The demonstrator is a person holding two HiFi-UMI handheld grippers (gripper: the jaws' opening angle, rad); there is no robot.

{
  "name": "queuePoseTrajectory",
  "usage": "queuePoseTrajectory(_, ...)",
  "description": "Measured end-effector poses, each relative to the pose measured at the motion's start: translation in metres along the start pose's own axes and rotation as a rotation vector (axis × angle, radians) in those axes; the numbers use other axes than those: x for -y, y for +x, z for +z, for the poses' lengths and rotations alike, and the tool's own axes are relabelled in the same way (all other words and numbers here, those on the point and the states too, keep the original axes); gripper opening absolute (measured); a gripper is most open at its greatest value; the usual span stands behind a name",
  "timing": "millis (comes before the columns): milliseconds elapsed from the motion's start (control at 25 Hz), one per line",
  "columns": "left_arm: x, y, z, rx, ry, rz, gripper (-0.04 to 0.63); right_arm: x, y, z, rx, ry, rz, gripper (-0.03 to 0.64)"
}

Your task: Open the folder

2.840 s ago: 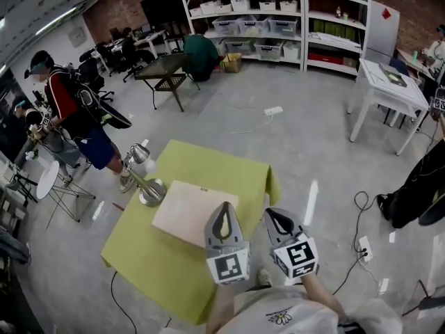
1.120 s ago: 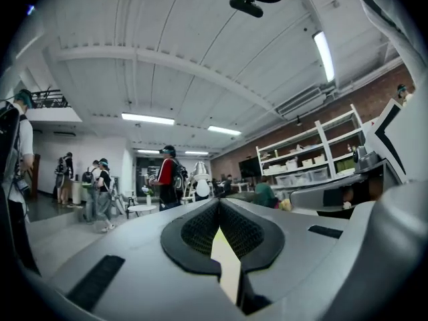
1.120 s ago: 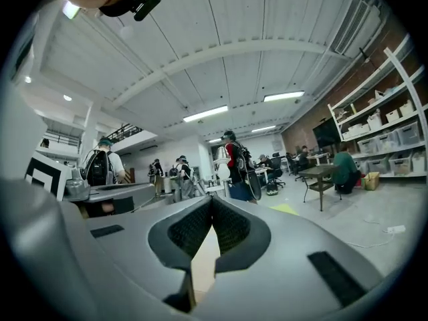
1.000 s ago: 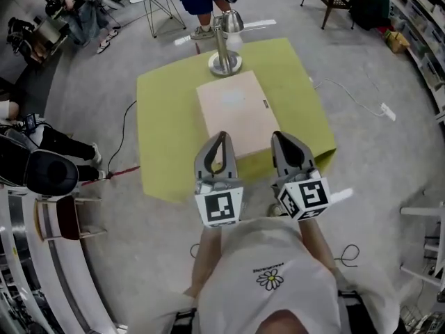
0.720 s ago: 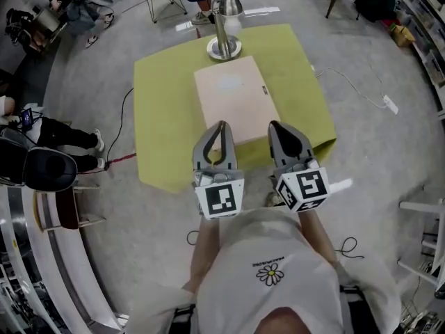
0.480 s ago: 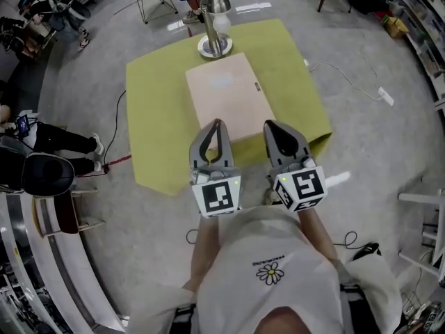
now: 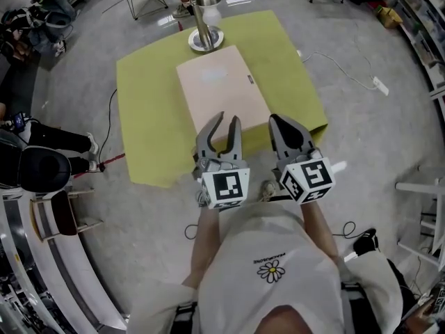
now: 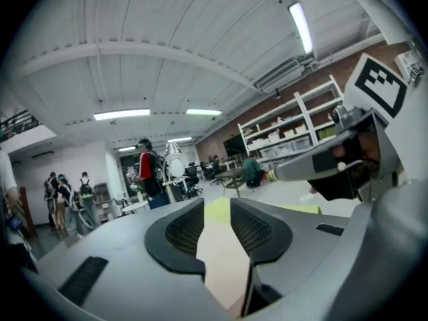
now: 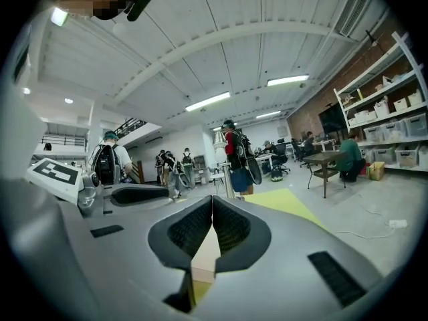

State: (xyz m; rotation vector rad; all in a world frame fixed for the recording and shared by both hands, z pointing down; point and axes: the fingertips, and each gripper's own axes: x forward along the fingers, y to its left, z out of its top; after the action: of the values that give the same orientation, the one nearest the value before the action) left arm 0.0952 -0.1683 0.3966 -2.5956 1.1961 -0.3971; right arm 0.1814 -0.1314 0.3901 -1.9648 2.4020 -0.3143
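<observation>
A closed beige folder (image 7: pixel 219 92) lies flat in the middle of a yellow-green table (image 7: pixel 146 110). My left gripper (image 7: pixel 228 118) hovers over the folder's near edge. Its jaws have just been opening and stand a little apart with nothing between them. In the left gripper view the left gripper (image 8: pixel 217 204) frames the folder (image 8: pixel 217 259) through that gap. Just right of it my right gripper (image 7: pixel 276 120) is shut and empty, by the folder's near right corner. The right gripper view shows the right gripper (image 9: pixel 212 200) with its pads together and the folder (image 9: pixel 204 256) beneath.
A silver desk lamp (image 7: pixel 201 9) stands on the table at the folder's far end. A seated person (image 7: pixel 35 165) and a chair (image 7: pixel 59 214) are on the floor to the left. A cable and power strip (image 7: pixel 380 85) lie on the right.
The left gripper's jaws have parted; they were together before. Both grippers have sunk a little toward the folder's near edge. The right jaws stay together.
</observation>
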Motion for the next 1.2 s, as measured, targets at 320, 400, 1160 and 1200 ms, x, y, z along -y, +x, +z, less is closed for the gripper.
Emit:
queuePoseTrajectory(320, 0.067, 0.039, -0.049, -0.163, 0.255, -0.285, 0.196, 0.018, -0.001, -0.018, -0.041, 0.101, -0.050, 0.014)
queuePoseTrajectory(400, 0.085, 0.049, -0.069, -0.220, 0.280, -0.371, 0.211, 0.029, -0.003, -0.027, -0.048, 0.154, -0.080, 0.014)
queuePoseTrajectory(1160, 0.115, 0.075, -0.152, -0.428, 0.689, -0.498, 0.153, 0.081, 0.014, -0.121, -0.167, 0.690, -0.037, 0.119)
queuePoseTrajectory(1200, 0.116, 0.076, -0.153, -0.428, 0.695, -0.503, 0.152, 0.087, 0.017, -0.129, -0.171, 0.746, -0.037, 0.125)
